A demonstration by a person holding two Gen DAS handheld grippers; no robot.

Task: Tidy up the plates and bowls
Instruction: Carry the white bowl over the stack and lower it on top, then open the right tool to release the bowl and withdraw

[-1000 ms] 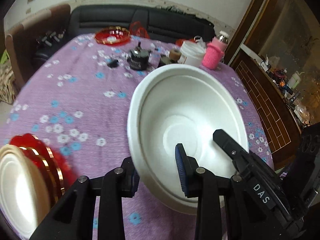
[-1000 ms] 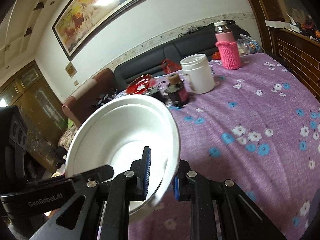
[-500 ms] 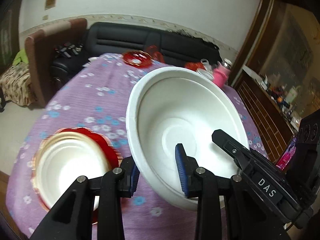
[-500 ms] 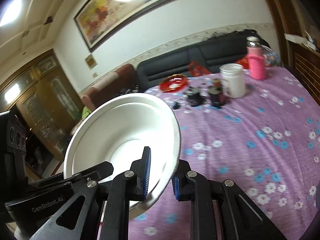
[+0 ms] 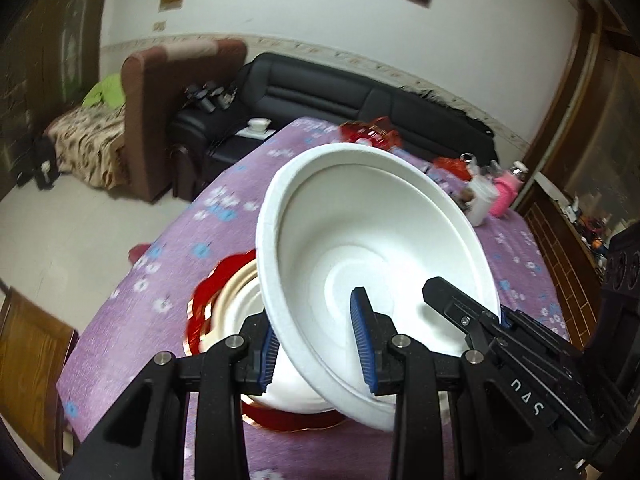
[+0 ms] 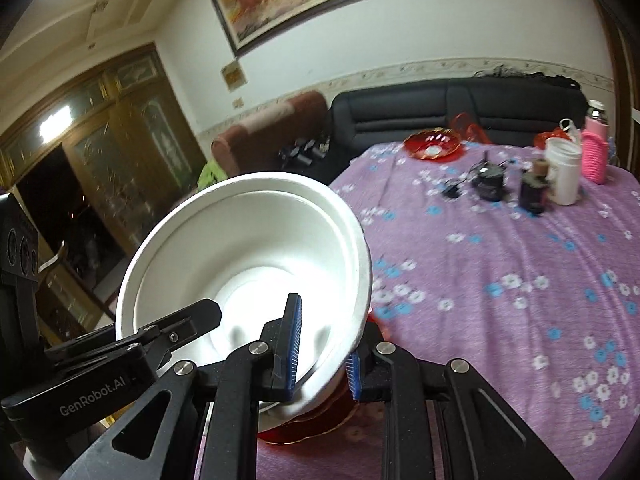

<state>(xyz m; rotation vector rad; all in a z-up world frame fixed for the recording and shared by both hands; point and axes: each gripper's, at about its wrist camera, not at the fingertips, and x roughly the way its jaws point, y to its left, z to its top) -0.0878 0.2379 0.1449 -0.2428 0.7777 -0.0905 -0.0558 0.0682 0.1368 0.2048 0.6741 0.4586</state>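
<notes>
Both grippers point down at a slant, sharing one white foam bowl [image 5: 372, 240] held tilted in the air. The left gripper [image 5: 318, 350] pinches its near rim, and the right gripper [image 6: 322, 354] pinches the opposite rim (one blue pad inside, one outside). Below it, on the purple flowered tablecloth [image 6: 500, 280], sits a red plate stack [image 5: 216, 296], probably topped by another white bowl.

White bowl [image 5: 360, 240] hides most of the stack under it [image 5: 232, 300] (count unreadable). Far-end table clutter [image 6: 532, 184] is blurred, too small to identify. Red dish [image 5: 372, 136] smeared in the left wrist view.
</notes>
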